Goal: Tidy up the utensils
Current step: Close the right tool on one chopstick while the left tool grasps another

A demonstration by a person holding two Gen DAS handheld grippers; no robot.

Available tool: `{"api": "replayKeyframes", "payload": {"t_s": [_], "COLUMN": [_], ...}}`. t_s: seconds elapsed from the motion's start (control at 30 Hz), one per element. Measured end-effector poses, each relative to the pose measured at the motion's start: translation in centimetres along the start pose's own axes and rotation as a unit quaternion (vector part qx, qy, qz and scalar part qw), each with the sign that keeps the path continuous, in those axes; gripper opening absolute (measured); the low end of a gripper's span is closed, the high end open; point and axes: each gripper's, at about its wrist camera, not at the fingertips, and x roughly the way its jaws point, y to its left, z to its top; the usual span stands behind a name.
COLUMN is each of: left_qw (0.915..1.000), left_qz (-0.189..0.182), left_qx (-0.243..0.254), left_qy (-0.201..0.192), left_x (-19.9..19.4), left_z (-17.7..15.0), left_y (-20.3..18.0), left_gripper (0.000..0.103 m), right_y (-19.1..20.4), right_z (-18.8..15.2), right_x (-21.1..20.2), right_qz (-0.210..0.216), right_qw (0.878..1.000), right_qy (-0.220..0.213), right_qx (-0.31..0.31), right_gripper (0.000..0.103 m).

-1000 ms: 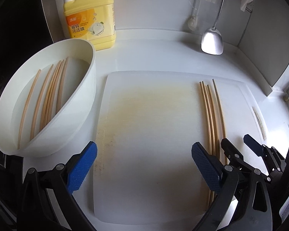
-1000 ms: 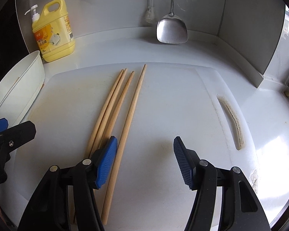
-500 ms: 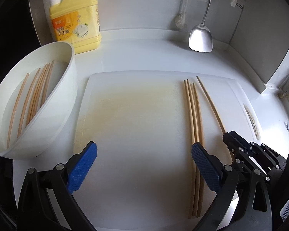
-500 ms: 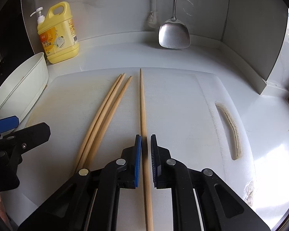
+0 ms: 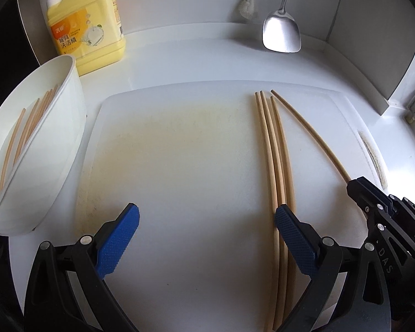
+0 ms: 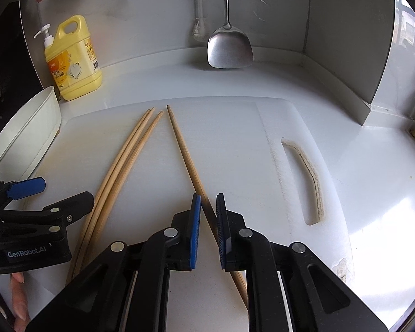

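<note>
Three wooden chopsticks (image 5: 276,166) (image 6: 119,166) lie side by side on the white cutting board (image 5: 185,166) (image 6: 235,144). A fourth chopstick (image 6: 188,160) (image 5: 310,132) slants away from them, its near part between the blue pads of my right gripper (image 6: 207,202), which is shut on it. My left gripper (image 5: 206,220) hangs open over the board's near half, its right finger (image 5: 293,232) over the three chopsticks. A white oval bowl (image 5: 55,144) at the left holds several more chopsticks (image 5: 25,130).
A yellow detergent bottle (image 5: 85,25) stands at the back left. A steel spatula (image 5: 281,33) hangs on the back wall beside a white brush (image 5: 246,8). A grey wall (image 6: 354,36) closes the right side. The board has a handle slot (image 6: 304,177) at its right.
The right gripper closed on the fourth chopstick and swung it away from the other three, so it now slants to the right. The left gripper drifted right and lower over the board.
</note>
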Motion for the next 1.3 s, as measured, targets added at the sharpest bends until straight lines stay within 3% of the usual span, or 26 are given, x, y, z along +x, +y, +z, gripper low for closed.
{"api": "replayKeyframes", "payload": {"t_s": [0.43,0.5,0.87,1.0,1.13,1.2,1.3], "left_qw": [1.0000,0.9999,0.9995,0.9995,0.9996,0.9996,0.9997], "left_qz": [-0.003,0.012,0.022,0.022,0.020,0.018,0.010], "left_qx": [-0.002,0.005,-0.023,-0.021,-0.017,-0.014,0.003], "left_qy": [0.004,0.003,0.002,-0.002,-0.011,-0.015,-0.024], "left_x": [0.4,0.5,0.8,1.2,1.3,1.2,0.6], "left_z": [-0.1,-0.3,0.1,0.7,0.7,0.7,0.5], "left_y": [-0.7,-0.8,1.2,0.5,0.1,-0.1,-1.0], "left_gripper": [0.098,0.098,0.098,0.098,0.096,0.091,0.071], "right_y": [0.0,0.0,-0.2,0.0,0.8,1.0,1.1], "right_z": [0.1,0.1,0.5,1.1,1.3,1.3,1.3], "right_x": [-0.1,-0.1,0.1,0.6,0.9,0.9,0.9], "right_qz": [0.003,0.003,0.012,0.021,0.019,0.018,0.019], "right_qw": [1.000,1.000,1.000,1.000,0.999,0.998,0.998], "right_qy": [0.000,-0.001,0.002,0.005,0.004,0.003,0.004], "right_qx": [0.005,0.005,0.000,-0.011,-0.043,-0.054,-0.056], "right_gripper": [0.010,0.010,0.010,0.019,0.020,0.020,0.020]}}
